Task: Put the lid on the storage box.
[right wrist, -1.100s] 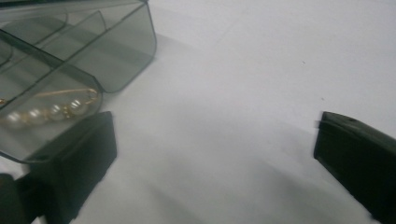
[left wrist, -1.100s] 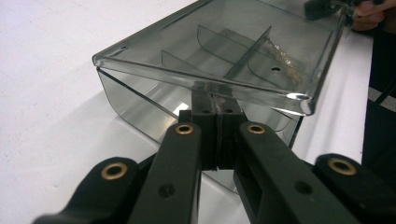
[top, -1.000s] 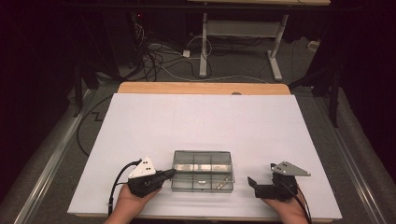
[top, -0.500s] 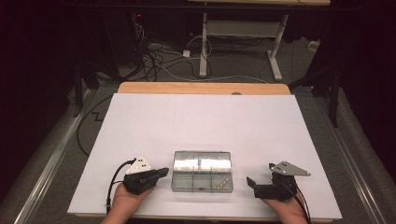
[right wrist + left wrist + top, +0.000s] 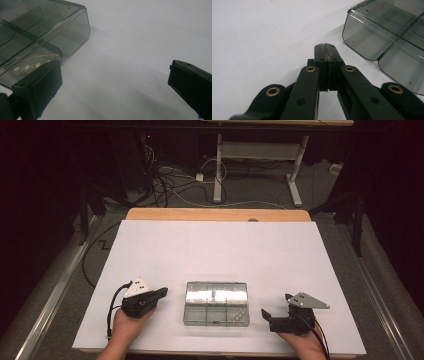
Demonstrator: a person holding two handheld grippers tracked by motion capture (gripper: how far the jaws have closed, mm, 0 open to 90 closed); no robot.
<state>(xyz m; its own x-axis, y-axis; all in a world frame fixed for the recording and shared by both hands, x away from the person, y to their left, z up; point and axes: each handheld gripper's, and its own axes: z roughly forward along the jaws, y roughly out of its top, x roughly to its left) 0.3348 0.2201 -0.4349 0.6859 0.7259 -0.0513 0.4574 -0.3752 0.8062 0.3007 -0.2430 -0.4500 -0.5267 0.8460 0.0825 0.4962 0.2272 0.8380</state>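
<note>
The box (image 5: 216, 303) is clear, smoke-tinted plastic, a flat rectangle with rounded corners, thin inner walls splitting it into compartments, and a glossy lid that throws glare. It lies on a smooth matt white sheet (image 5: 220, 250) that covers a table (image 5: 215, 214) with a pale wooden edge at the far side.

From above, the small pieces in the box's near compartments are too tiny to name; in the right gripper view they are a yellowish blur behind the plastic. Both gripper views cut the box off at the frame edge.

The left gripper (image 5: 161, 293) sits at 9 o'clock of the box, near but apart, its black hard-plastic jaws pressed flat together with nothing between them; in its own view the box's rounded corner (image 5: 372, 37) lies at 2 o'clock of the tips. The right gripper (image 5: 269, 316) sits at about 4 o'clock of the box, close but not touching, jaws spread wide and empty, with the box (image 5: 50, 32) at 10 o'clock beyond one jaw.
</note>
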